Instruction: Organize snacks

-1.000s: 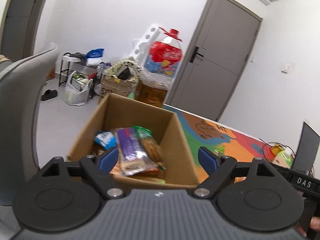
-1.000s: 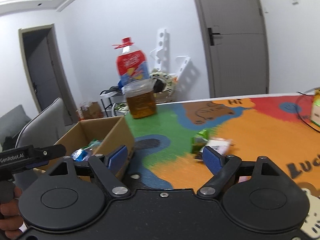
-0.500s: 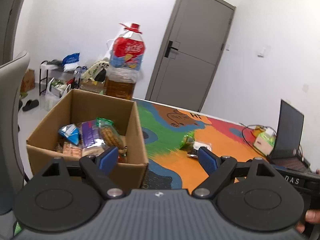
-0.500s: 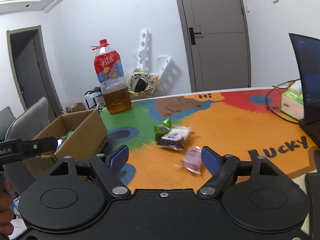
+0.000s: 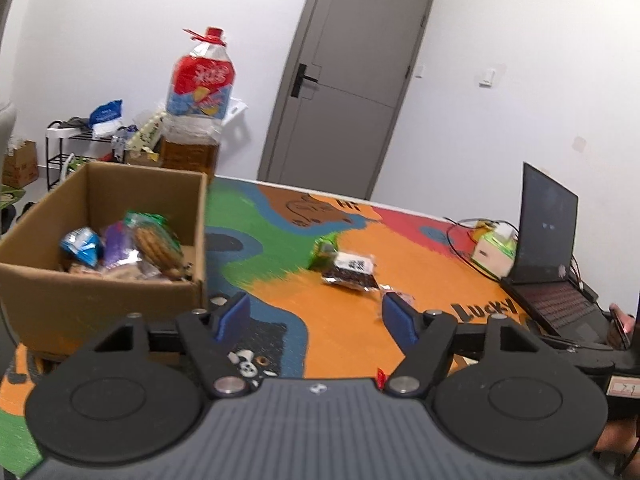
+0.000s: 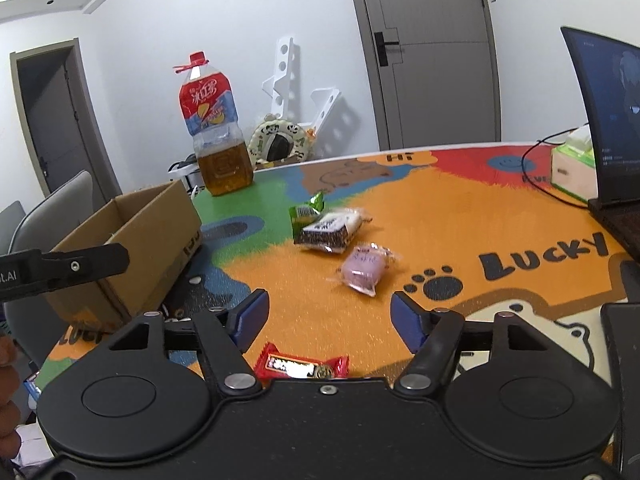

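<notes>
While several snacks already lie in the cardboard box point(image 5: 100, 284), both the left gripper point(image 5: 316, 316) and right gripper point(image 6: 330, 318) are narrowing on nothing; the next move calls for reaching the pink packet point(image 6: 364, 270) on the table

A lived-in room of a home, used for both eating and working. A table point(image 6: 460, 216) under a bright cartoon cloth printed "Lucky" holds a big bottle point(image 6: 214, 128) of amber drink, a box point(image 5: 100, 240) of snacks, loose packets point(image 6: 332, 230), a tissue box point(image 6: 572, 168) and an open laptop point(image 5: 552, 256). Behind it are white walls, a grey door point(image 6: 428, 52), a grey chair point(image 6: 48, 208) and a cluttered shoe rack point(image 5: 76, 148) on the floor.
</notes>
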`<state>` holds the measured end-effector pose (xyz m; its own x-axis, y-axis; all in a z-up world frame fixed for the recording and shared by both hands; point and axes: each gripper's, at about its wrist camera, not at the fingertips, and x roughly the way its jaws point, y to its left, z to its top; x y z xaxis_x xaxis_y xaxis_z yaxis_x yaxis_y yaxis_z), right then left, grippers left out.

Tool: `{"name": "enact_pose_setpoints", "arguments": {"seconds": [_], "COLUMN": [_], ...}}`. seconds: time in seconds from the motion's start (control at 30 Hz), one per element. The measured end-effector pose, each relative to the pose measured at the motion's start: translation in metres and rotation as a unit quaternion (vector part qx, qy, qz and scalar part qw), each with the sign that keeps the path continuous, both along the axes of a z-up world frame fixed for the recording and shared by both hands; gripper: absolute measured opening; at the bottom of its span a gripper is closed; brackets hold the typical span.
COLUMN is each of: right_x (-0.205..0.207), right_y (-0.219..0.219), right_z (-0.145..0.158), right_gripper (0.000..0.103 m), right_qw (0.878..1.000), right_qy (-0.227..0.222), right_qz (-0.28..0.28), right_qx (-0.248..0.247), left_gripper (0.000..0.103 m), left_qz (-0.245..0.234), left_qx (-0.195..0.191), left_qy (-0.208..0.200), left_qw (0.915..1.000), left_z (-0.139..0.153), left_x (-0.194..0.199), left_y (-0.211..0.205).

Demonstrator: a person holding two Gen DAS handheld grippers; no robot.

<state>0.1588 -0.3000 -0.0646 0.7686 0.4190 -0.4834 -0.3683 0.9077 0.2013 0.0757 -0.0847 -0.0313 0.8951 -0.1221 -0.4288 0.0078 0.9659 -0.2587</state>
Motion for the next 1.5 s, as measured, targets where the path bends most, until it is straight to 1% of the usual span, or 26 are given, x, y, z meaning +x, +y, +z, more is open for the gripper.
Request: {"name": "enact_pose_setpoints", "arguments": {"seconds": [0.27,0.4,0.53,0.7,1.07,1.17,1.27,1.33,1.37,1.4,1.43,1.5], "right_x": [0.002,0.004,0.004,0.006,0.009,0.01,0.011,0.013,0.013,0.014,0.015,0.018], "right_y": [-0.018,-0.031,-0.041,-0.053,-0.067,-0.068,-0.067,-0.065,-0.063,-0.062,-0.06,-0.055], "right_z": [-0.007,-0.013,-0.019,-0.025,-0.034,-0.037,-0.04,-0.041,-0.041,-0.042,-0.042,-0.042], "right_gripper": [0.065,0.064,0.063,0.063,0.063,0.063,0.063,0.063,0.063,0.063,0.063,0.063], "right_qw": [1.0,0.999,0.999,0.998,0.997,0.997,0.997,0.997,0.997,0.997,0.997,0.997], "right_qy": [0.005,0.013,0.019,0.025,0.031,0.035,0.039,0.04,0.041,0.041,0.041,0.043], "right_qz": [-0.021,-0.036,-0.046,-0.057,-0.065,-0.066,-0.064,-0.061,-0.06,-0.058,-0.056,-0.053], "right_qx": [0.005,0.008,0.009,0.015,0.028,0.029,0.03,0.031,0.031,0.031,0.032,0.032], "left_gripper": [0.072,0.073,0.074,0.075,0.075,0.075,0.069,0.051,0.049,0.043,0.041,0.039], "left_qz": [-0.033,-0.048,-0.057,-0.067,-0.064,-0.052,-0.035,-0.029,-0.028,-0.027,-0.028,-0.029], "left_qx": [0.005,0.013,0.009,0.014,0.026,0.045,0.063,0.073,0.075,0.07,0.063,0.054], "left_qy": [0.027,0.04,0.053,0.069,0.084,0.074,0.065,0.06,0.058,0.057,0.056,0.058], "left_qw": [0.9991,0.998,0.9969,0.9952,0.9941,0.9949,0.9953,0.9951,0.9951,0.9956,0.996,0.9964], "left_z": [-0.018,-0.027,-0.037,-0.05,-0.07,-0.074,-0.076,-0.077,-0.077,-0.077,-0.076,-0.075], "left_x": [0.015,0.022,0.029,0.035,0.044,0.04,0.038,0.037,0.037,0.037,0.038,0.04], "left_y": [-0.024,-0.04,-0.052,-0.069,-0.091,-0.1,-0.105,-0.107,-0.106,-0.104,-0.101,-0.096]}}
